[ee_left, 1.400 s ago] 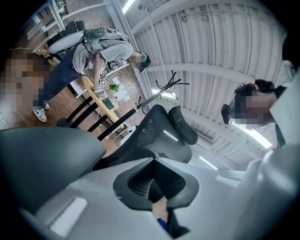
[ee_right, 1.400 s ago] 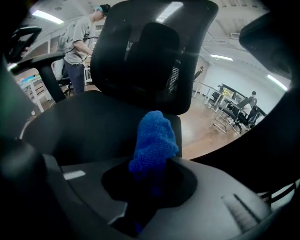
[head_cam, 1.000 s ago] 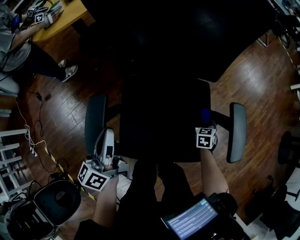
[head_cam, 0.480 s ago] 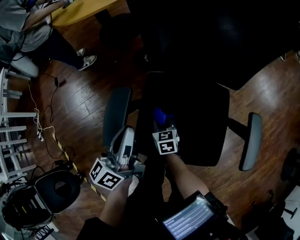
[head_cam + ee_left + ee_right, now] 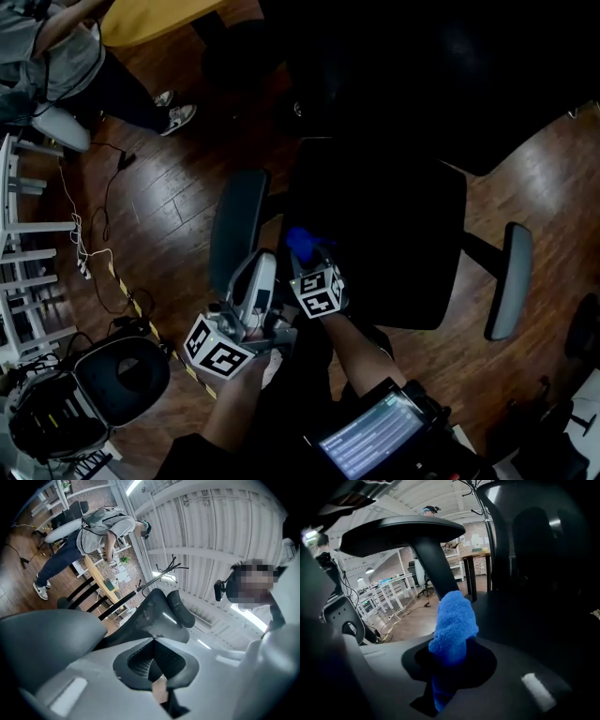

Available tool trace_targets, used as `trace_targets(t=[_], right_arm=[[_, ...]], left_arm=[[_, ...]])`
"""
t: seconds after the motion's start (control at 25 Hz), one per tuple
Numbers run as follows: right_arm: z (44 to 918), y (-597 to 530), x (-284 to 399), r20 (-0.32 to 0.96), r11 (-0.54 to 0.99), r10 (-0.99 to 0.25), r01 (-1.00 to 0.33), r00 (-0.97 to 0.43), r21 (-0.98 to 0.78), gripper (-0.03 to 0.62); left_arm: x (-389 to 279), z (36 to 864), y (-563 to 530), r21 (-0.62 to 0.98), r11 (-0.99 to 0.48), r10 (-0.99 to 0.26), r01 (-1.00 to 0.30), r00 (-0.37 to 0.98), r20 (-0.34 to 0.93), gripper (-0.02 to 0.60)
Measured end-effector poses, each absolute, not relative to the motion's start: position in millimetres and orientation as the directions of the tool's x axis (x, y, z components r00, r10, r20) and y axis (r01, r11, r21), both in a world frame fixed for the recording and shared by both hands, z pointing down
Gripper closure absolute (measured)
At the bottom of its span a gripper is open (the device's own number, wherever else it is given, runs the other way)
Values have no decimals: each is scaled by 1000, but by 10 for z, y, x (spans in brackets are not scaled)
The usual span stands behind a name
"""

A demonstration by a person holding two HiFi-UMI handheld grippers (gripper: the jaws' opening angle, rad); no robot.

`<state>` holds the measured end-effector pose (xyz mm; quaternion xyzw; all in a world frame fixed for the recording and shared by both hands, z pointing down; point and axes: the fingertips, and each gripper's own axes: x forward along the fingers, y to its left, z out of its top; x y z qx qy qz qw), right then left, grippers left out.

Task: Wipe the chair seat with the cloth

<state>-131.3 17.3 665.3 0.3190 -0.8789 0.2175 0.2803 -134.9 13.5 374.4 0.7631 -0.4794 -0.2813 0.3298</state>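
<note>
A black office chair seat point(image 5: 394, 234) lies below me, with a grey left armrest point(image 5: 234, 230) and a right armrest point(image 5: 509, 281). My right gripper point(image 5: 302, 251) is shut on a blue cloth point(image 5: 298, 240) at the seat's near left corner, close to the left armrest. In the right gripper view the blue cloth point(image 5: 452, 625) sticks up between the jaws, with the seat point(image 5: 525, 620) just beyond and the armrest point(image 5: 401, 534) above. My left gripper point(image 5: 262, 272) hangs beside the left armrest, off the seat. Its jaws are closed together with nothing between them in the left gripper view point(image 5: 157, 665).
Another person point(image 5: 66, 70) stands at the far left by a wooden table point(image 5: 155, 17). Cables point(image 5: 89, 253) trail on the wooden floor. A second chair point(image 5: 112, 380) and white shelving point(image 5: 23, 244) stand to the left. A dark chair base point(image 5: 586, 328) sits at the right edge.
My right gripper has carried the blue cloth leftward across the seat, from near the right armrest to the near left corner. The left gripper stayed beside the left armrest.
</note>
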Motion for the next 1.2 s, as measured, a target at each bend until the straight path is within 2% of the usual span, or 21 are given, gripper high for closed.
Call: trace_targets(t=[0.16, 0.28, 0.52, 0.68, 0.84, 1.2], right_arm=[[6827, 65, -720, 676, 648, -483, -746, -556, -150, 526], [6850, 47, -2, 723, 594, -513, -800, -462, -89, 526], [6720, 191, 1794, 776, 332, -597, -943, -202, 10, 526], [6589, 359, 2522, 772, 218, -631, -973, -83, 74, 526], [6580, 422, 2700, 757, 183, -651, -980, -58, 83, 526], [6549, 375, 2605, 759, 158, -650, -985, -46, 75, 526]], left_arm=[[-1376, 3763, 37, 770, -332, -913, -545, 391, -117, 589], [-1347, 3740, -5, 768, -340, -908, -542, 401, -119, 589], [-1290, 3698, -9, 761, -341, -908, -552, 404, -114, 589], [-1208, 3685, -14, 758, -354, -901, -548, 418, -119, 589], [-1137, 3667, -7, 757, -361, -897, -544, 425, -122, 589], [-1147, 3677, 40, 760, -356, -900, -544, 419, -122, 589]])
